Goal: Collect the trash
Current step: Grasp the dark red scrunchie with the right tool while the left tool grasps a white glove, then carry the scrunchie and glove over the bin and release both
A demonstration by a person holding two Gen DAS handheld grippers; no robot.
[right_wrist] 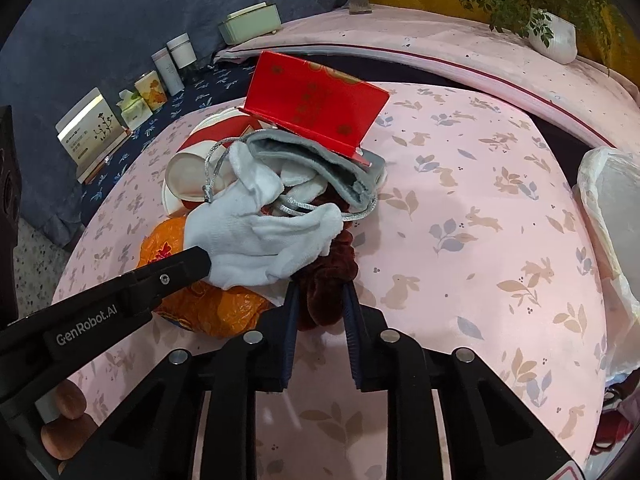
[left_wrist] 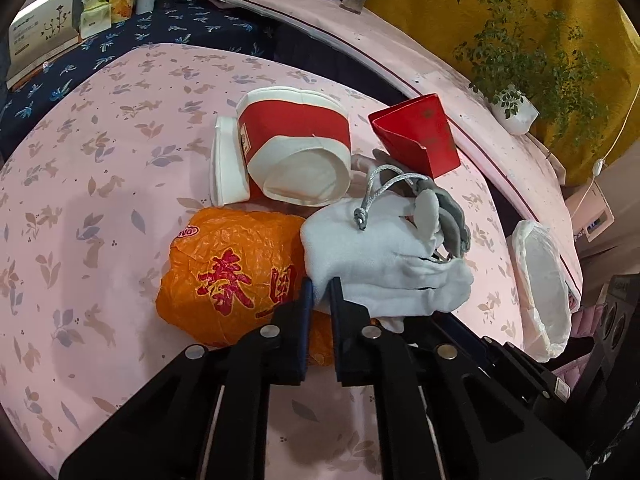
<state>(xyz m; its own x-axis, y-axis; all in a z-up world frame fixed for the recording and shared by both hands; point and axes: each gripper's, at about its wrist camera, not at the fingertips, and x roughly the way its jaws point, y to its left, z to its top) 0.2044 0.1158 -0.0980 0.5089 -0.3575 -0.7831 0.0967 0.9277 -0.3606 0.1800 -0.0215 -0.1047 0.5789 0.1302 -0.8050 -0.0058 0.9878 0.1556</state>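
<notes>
Now at the grasp step: left claw (left_wrist: 320,292) is pinching the cuff edge of the white cotton glove (left_wrist: 384,256), lower centre of the left view, and right claw (right_wrist: 320,304) is clamped on the dark red fuzzy cloth (right_wrist: 326,280) at centre of the right view. Both sit in a trash pile on the pink rabbit-print bedsheet (right_wrist: 480,208), beside the crumpled orange plastic bag (left_wrist: 232,268) and red-and-white paper bowl (left_wrist: 296,140). Next probably lift both clear and carry to the white-lined bin (left_wrist: 544,280) at right edge, without snagging the silver cord (left_wrist: 380,184).

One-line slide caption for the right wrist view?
Right gripper pinches a dark red scrunchie while the left gripper clamps a white glove on the trash pile.
</notes>
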